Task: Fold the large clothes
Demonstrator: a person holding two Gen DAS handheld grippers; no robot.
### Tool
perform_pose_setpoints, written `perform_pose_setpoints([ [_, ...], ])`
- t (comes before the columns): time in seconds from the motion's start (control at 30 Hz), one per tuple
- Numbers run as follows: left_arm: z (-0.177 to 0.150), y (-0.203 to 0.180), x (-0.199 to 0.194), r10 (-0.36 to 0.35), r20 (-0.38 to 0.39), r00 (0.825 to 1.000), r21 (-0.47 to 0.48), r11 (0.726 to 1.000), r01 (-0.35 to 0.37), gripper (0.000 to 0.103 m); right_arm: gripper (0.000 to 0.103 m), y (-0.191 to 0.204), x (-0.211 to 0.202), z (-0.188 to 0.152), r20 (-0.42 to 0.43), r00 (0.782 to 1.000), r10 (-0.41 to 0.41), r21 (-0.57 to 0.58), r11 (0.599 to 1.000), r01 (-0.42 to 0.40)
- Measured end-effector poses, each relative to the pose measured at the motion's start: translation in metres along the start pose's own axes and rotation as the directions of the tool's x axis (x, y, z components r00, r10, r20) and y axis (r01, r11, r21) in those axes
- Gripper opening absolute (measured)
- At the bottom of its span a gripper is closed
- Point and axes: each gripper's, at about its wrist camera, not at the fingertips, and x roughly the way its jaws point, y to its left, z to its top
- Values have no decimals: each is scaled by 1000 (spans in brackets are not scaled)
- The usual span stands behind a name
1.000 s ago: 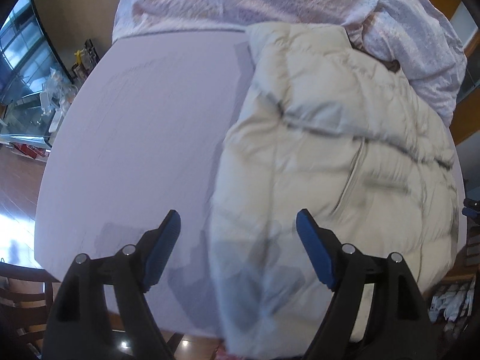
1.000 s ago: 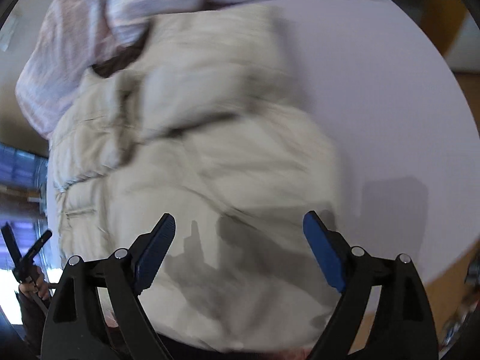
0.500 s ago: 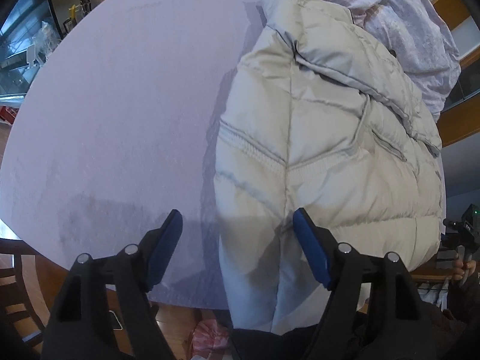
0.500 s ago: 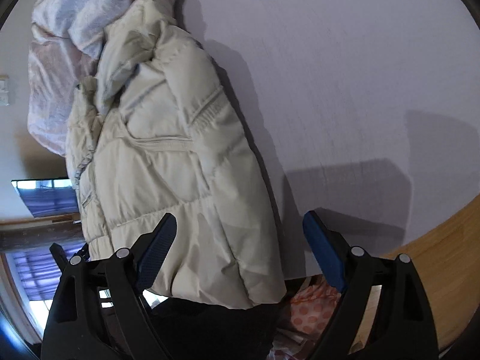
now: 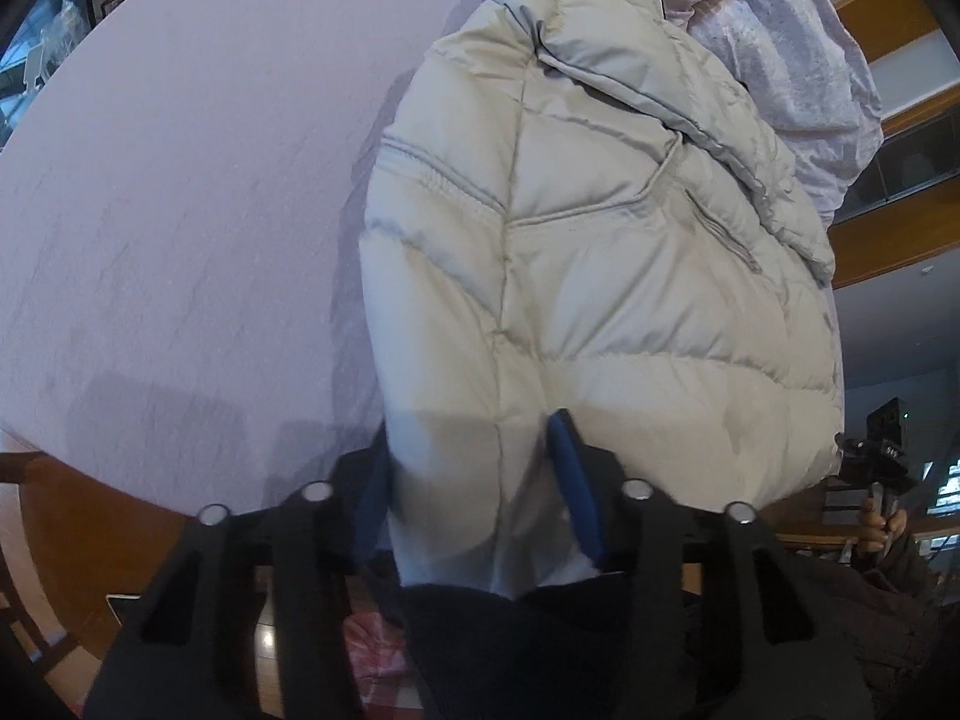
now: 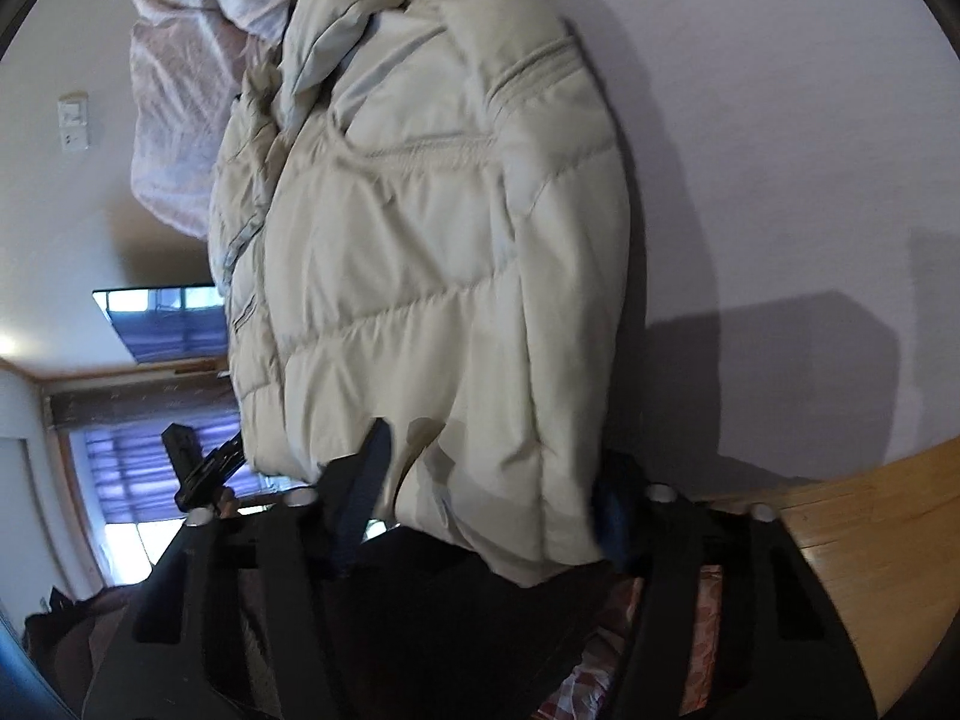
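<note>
Now both tools have hold of the cream quilted puffer jacket (image 5: pixel 600 276), which lies stretched along the pale lilac worktop (image 5: pixel 180 180) with its near hem hanging over the worktop's edge toward the person. The left gripper (image 5: pixel 474 480) has its blue-padded jaws clamped on that hem, one pad tucked against the jacket's left side, the other pressed into a fold of the padded fabric, so a thick pinch of jacket sits between them. The right gripper (image 6: pixel 486 498) grips the same hem further along; its jaws are closed on a bulky roll of the cream fabric, the left pad showing beside a crease and the right pad mostly hidden behind the puffed edge.

Seen from the left wrist, the jacket runs away from the tool, with stitched chevron seams and a slanted pocket opening on its upper face, and its collar end lies at the far side. There it meets a crumpled pale pink-and-white patterned cloth (image 5: pixel 798 60), which is heaped against and partly over the collar. From the right wrist the jacket (image 6: pixel 432 252) appears folded over on itself lengthwise, its rounded long edge casting a shadow on the bare worktop (image 6: pixel 780 120) beside it. The patterned cloth (image 6: pixel 180 108) bunches at the far end there too. A wooden floor (image 6: pixel 870 540) shows below the worktop's rim.
</note>
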Motion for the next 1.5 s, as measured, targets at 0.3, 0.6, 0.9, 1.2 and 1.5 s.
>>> perform_pose_setpoints([
  [0.3,11,-22,-27,3,78,997,35,999,-6,12,18,38,-20,9,111,994,-4,-142,990,20],
  [0.6,36,-46,-55,71,175,982,110,990,-91,12,17,71,-32,35,214,975,-55,-220,970,103],
  [0.9,64,-74,-67,165,268,949,182,959,-218,12,17,92,-36,61,297,949,-102,-241,954,178],
  [1.2,80,-80,-67,179,289,940,183,954,-238,12,17,100,-36,76,324,938,-121,-245,947,207],
  [1.5,94,-87,-71,182,318,930,181,952,-248,12,17,111,-42,90,359,926,-117,-256,942,218],
])
